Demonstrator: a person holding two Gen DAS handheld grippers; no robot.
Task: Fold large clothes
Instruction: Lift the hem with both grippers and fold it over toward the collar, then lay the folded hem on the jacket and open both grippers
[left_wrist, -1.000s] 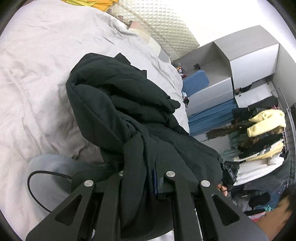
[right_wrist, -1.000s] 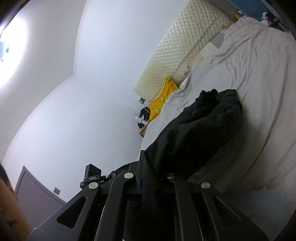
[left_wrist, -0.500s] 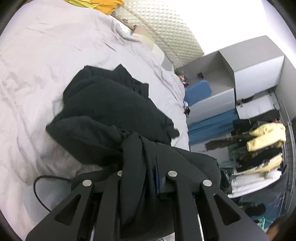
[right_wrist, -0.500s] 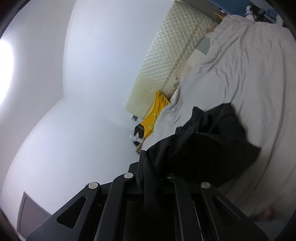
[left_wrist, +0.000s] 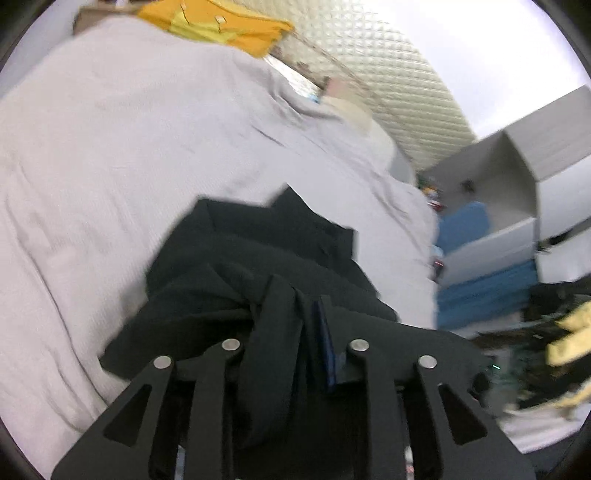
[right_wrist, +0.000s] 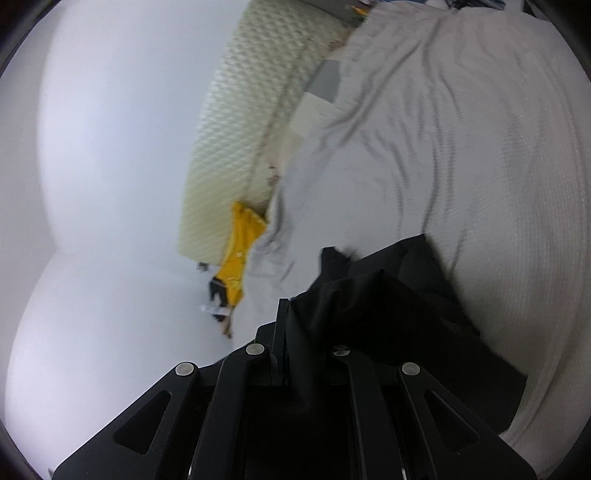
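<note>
My right gripper (right_wrist: 291, 354) pinches the black garment (left_wrist: 258, 266) (anchoring it); left gripper (left_wrist: 291, 332) fingers are opening, cloth between them, over the bed (left_wrist: 110, 147).

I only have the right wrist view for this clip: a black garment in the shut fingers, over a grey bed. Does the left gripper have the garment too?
Observer: In the left wrist view, a fold of the black garment lies between the fingers of the left gripper, whose jaws are opening.
Operator: What stands past the bed on that side?
Observer: A grey shelf unit, with something blue in its open compartment.
Operator: Any other clothes waiting there?
Observer: Yes, blurred yellow clothes among darker ones at the right edge of that view, off the bed. I cannot tell what they are.
</note>
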